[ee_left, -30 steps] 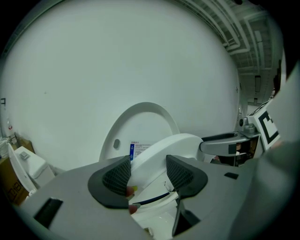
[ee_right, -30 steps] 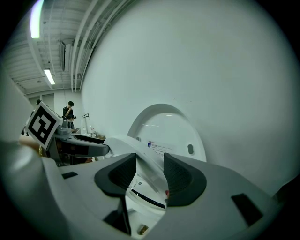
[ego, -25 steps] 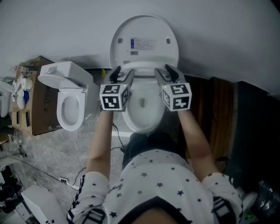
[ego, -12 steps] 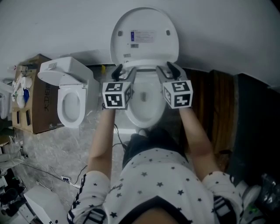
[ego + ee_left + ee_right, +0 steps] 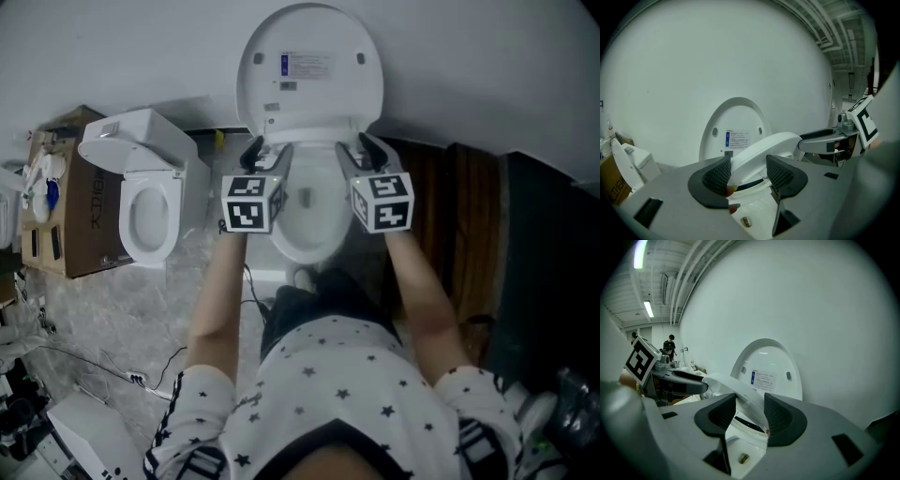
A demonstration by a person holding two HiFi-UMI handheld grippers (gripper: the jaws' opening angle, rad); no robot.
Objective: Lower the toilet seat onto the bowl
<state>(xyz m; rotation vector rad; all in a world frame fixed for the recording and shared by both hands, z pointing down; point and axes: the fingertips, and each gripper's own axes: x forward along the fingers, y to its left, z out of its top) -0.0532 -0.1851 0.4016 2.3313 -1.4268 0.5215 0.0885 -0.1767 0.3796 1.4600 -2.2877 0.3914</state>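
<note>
A white toilet stands against the wall with its lid (image 5: 309, 66) upright. Its seat (image 5: 764, 145) is tilted partway down above the bowl (image 5: 305, 220). My left gripper (image 5: 265, 153) is shut on the seat's left side, and the rim fills the gap between its pads (image 5: 747, 171). My right gripper (image 5: 361, 150) is shut on the seat's right side (image 5: 740, 397), with the rim between its pads (image 5: 750, 411). Each gripper shows in the other's view, holding the same ring. The lid's label (image 5: 761, 379) faces me.
A second white toilet (image 5: 145, 202) stands to the left beside a cardboard box (image 5: 70, 216). Cables (image 5: 112, 375) trail over the floor at lower left. Dark wooden panelling (image 5: 469, 244) is on the right. A person (image 5: 670, 345) stands far off in the right gripper view.
Both grippers have drawn the seat away from the upright lid toward me and slightly lower. The gap between fingertips and lid has grown.
</note>
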